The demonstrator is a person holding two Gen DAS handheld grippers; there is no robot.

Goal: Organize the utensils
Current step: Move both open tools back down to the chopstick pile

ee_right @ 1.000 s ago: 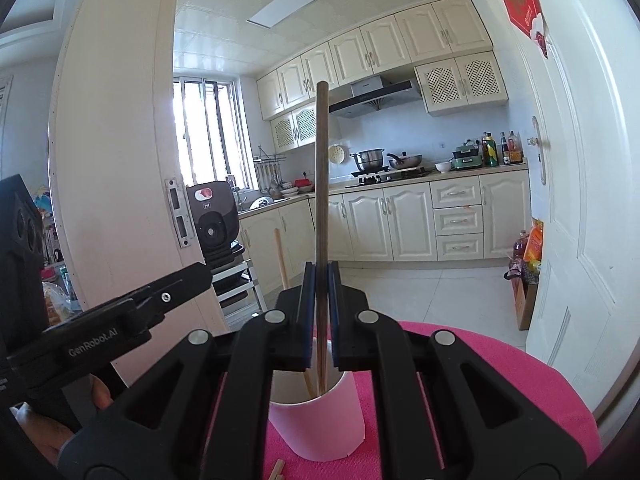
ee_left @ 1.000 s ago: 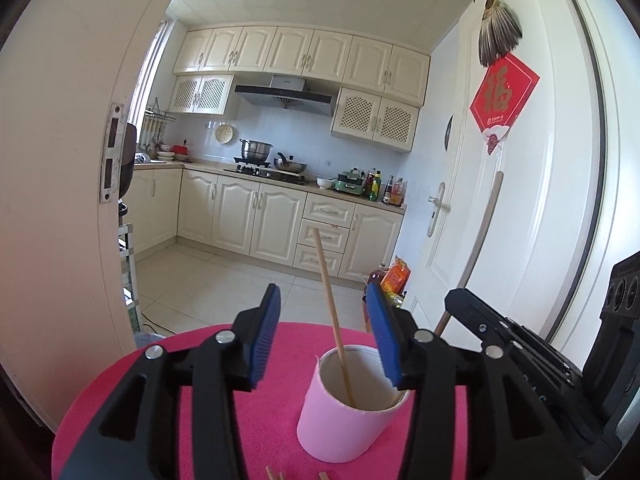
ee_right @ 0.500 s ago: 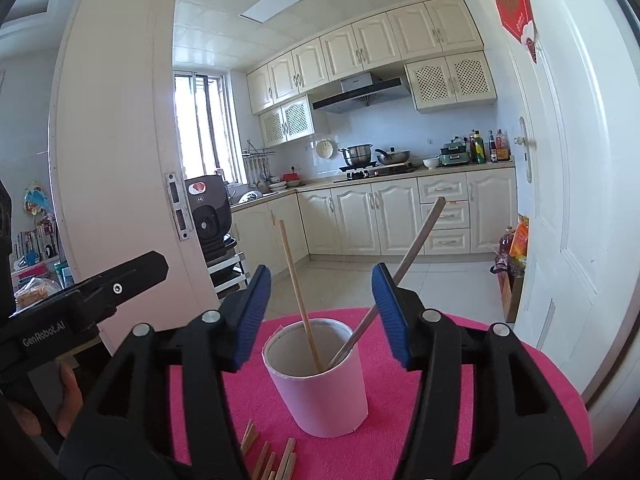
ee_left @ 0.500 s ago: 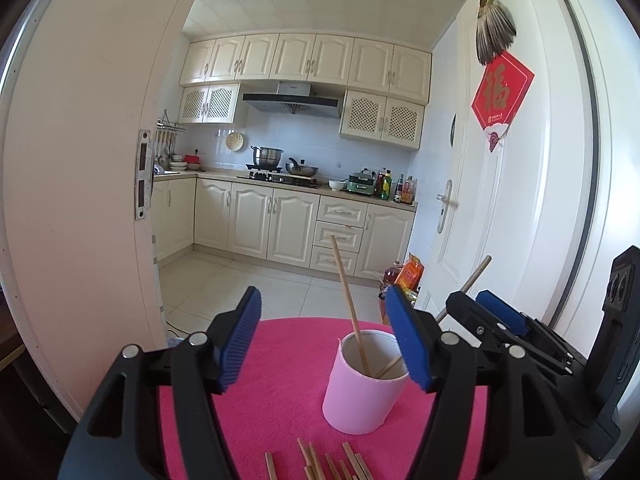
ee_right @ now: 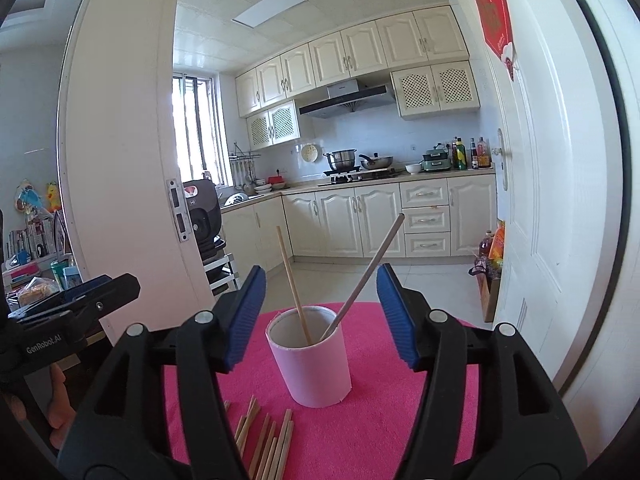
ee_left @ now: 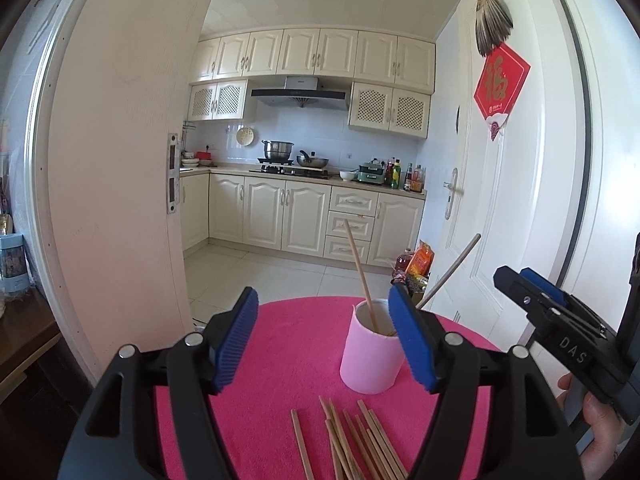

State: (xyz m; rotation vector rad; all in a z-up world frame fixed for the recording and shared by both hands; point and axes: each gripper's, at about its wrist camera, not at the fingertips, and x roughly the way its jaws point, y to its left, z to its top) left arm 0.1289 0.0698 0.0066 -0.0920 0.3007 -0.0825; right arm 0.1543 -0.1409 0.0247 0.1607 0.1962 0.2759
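Note:
A pale pink cup [ee_left: 370, 360] stands on the round pink table [ee_left: 280, 360]; it also shows in the right wrist view [ee_right: 312, 364]. Two wooden chopsticks lean inside it, one left [ee_right: 294, 286] and one right [ee_right: 366, 280]. Several loose chopsticks [ee_left: 352, 440] lie on the table in front of the cup, also in the right wrist view [ee_right: 266, 438]. My left gripper [ee_left: 324, 340] is open and empty, held back from the cup. My right gripper [ee_right: 320, 320] is open and empty, just in front of the cup.
A white door [ee_left: 112, 184] stands at the left and another white door [ee_right: 532, 216] close on the right. The kitchen floor and cabinets [ee_left: 296, 220] lie beyond the table's far edge. The other gripper shows at the right of the left wrist view [ee_left: 560, 328].
My right gripper opened and let its chopstick go into the cup, where it now leans right. Both grippers drew back from the cup, bringing the loose chopsticks into view.

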